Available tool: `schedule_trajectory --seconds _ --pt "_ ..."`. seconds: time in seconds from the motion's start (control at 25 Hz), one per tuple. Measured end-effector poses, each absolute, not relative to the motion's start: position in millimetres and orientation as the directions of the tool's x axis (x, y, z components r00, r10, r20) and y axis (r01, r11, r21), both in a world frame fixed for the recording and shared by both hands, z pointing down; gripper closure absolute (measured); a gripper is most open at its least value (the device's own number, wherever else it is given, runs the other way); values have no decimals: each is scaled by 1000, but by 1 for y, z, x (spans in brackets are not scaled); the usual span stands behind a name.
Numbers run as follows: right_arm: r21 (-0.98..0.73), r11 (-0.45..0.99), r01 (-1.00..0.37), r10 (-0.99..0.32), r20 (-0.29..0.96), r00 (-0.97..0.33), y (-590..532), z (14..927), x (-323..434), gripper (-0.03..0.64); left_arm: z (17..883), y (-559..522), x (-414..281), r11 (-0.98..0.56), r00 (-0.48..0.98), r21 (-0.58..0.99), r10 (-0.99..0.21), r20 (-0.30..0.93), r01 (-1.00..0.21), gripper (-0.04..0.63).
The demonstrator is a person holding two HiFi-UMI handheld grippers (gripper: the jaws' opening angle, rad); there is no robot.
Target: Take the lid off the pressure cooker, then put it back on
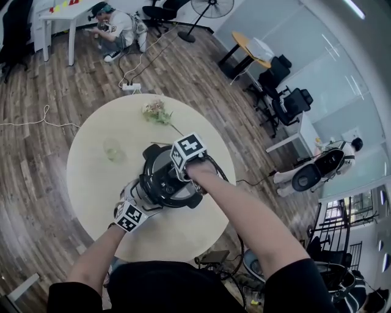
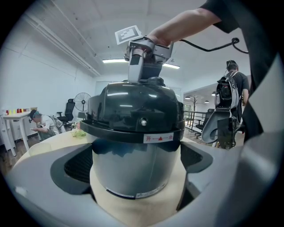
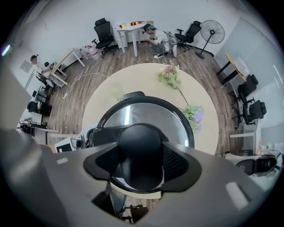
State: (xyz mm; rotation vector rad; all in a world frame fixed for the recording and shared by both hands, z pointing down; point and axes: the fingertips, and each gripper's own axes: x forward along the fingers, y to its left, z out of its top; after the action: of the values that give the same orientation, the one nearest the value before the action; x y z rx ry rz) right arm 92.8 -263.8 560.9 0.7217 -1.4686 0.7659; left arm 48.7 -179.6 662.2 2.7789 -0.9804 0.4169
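Pressure cooker (image 1: 166, 183) sits on the round bench (image 1: 91, 177), lower centre of the head view, close to the bench's near edge. Lid (image 1: 160, 174) is on, seated on the pot all round. White label with a red arrow (image 2: 157, 138) on the lid rim faces the left gripper view.

Left gripper (image 1: 143, 194) comes in from the lower left, roughly level. Its fingers (image 2: 73, 166) clamp the steel body (image 2: 133, 170) from both sides, pads against the wall just below the lid rim. Right gripper (image 1: 178, 176) points straight down from above. Its fingers (image 3: 183, 162) are closed on the black knob (image 3: 141, 153) at lid centre, one pad on each side, both touching.

Further out on the bench:
- a small clear vessel (image 1: 113, 150) left of the cooker, apart from it
- a bunch of flowers (image 1: 157, 113) near the far edge, upper centre

Beyond the bench:
- wood floor (image 1: 36, 183)
- white power strip (image 1: 131, 87) just past the far edge
- a person crouching (image 1: 116, 27) at upper left
- a standing fan (image 1: 211, 7) at top centre
- office chairs (image 1: 293, 101) at upper right
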Motion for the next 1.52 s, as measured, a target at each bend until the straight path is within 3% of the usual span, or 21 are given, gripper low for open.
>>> schedule_trajectory --seconds 0.08,0.24,0.32,0.64,1.52 --pt "-42 508 -860 12 999 -42 -265 562 94 328 663 -179 48 -771 745 63 -587 315 -634 3" --pt "-57 230 -972 1 998 -58 -271 562 104 327 663 -182 50 -770 745 63 -588 314 -634 5" --pt "-47 185 -982 -9 999 -50 -273 560 105 324 662 -184 51 -772 746 63 -585 320 -633 3" --pt "-3 388 -922 14 1000 3 -262 562 105 315 660 -182 50 -776 749 66 -577 324 -627 3" --pt "-88 311 -946 58 996 -73 -261 546 104 331 664 -181 47 -776 747 66 -575 334 -627 5"
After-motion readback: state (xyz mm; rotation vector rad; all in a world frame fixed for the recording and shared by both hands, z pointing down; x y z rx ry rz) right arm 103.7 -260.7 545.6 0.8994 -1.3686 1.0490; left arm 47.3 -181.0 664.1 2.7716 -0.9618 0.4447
